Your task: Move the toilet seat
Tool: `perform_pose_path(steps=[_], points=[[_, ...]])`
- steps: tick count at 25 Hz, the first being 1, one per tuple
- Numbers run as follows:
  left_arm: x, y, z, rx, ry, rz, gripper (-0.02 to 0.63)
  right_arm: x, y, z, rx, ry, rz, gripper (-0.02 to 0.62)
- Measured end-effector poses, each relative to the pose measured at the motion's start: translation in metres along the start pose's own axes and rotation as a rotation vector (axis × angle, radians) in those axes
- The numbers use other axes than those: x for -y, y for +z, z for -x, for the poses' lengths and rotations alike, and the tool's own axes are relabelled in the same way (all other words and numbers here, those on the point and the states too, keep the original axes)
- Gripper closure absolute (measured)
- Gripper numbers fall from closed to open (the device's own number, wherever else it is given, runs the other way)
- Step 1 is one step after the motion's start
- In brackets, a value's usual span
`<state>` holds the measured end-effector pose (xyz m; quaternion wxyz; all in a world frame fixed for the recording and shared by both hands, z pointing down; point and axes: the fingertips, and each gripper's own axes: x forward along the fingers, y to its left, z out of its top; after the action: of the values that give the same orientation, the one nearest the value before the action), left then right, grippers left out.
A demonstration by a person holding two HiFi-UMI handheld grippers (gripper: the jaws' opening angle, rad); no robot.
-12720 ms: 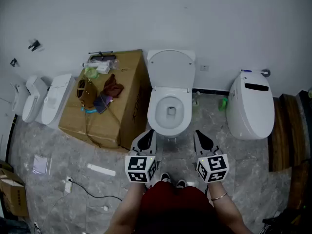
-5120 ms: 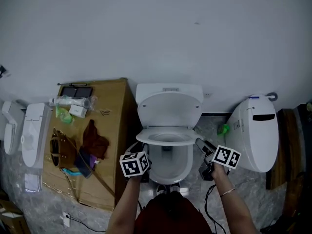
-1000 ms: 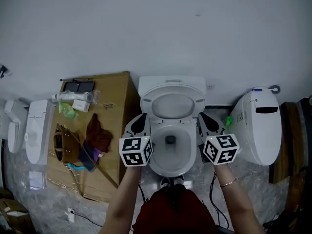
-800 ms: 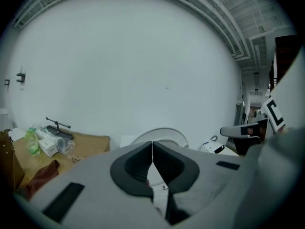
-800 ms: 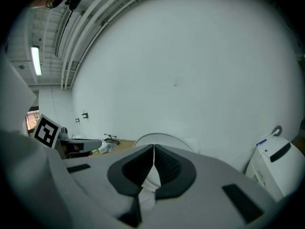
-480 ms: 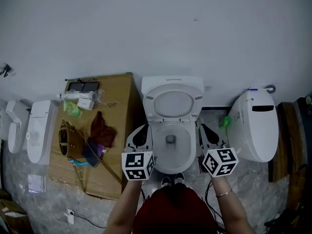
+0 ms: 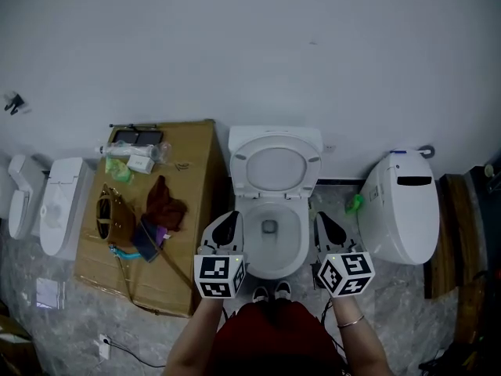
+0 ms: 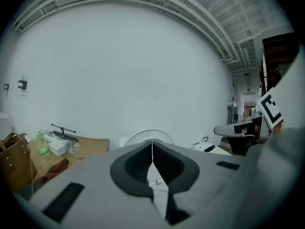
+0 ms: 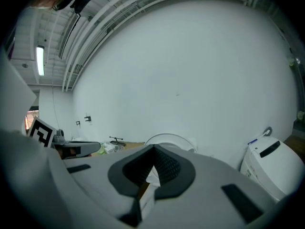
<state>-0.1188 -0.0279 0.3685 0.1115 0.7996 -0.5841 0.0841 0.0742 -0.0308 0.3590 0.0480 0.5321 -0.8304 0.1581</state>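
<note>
At the centre of the head view the toilet seat [image 7: 240, 175] stands raised with the lid behind it, leaning back toward the white wall, above the uncovered bowl [image 7: 270, 257]. The left gripper [image 7: 228, 220] hangs at the bowl's left side and the right gripper [image 7: 322, 219] at its right side, both below the raised seat in the frame and apart from it, their marker cubes at the lower edge near the person's arms. A cardboard box [image 7: 192, 171] with a brown bag [image 7: 114, 221] on it fills the left middle, and a second toilet [image 7: 401, 210] stands at the right. In the left gripper view the left gripper [image 8: 152, 145] has its two dark pads pressed together along a thin seam with nothing between them; the rounded white top of the toilet seat [image 8: 143, 134] shows just above the jaw tips, farther off toward the wall, and the box [image 8: 90, 144] lies at the left. In the right gripper view the right gripper [image 9: 153, 149] likewise has its jaws closed tip to tip and empty, the seat's [image 9: 171, 138] white arc rises behind and slightly right of them, the second toilet [image 9: 269, 163] sits at the lower right, and the left gripper [image 9: 76, 148] appears at the left edge.
</note>
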Motion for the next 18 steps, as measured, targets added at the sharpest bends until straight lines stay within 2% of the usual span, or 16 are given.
perform_pose_path(steps=[7,18], points=[[0.013,-0.009,0.017,-0.008,0.000,-0.005,0.575,-0.004,-0.006,0.025,0.005,0.013,0.040,0.580],[0.061,-0.010,0.041,0.009,0.040,-0.013,0.575,0.018,-0.013,0.074,0.028,0.052,0.019,0.580]])
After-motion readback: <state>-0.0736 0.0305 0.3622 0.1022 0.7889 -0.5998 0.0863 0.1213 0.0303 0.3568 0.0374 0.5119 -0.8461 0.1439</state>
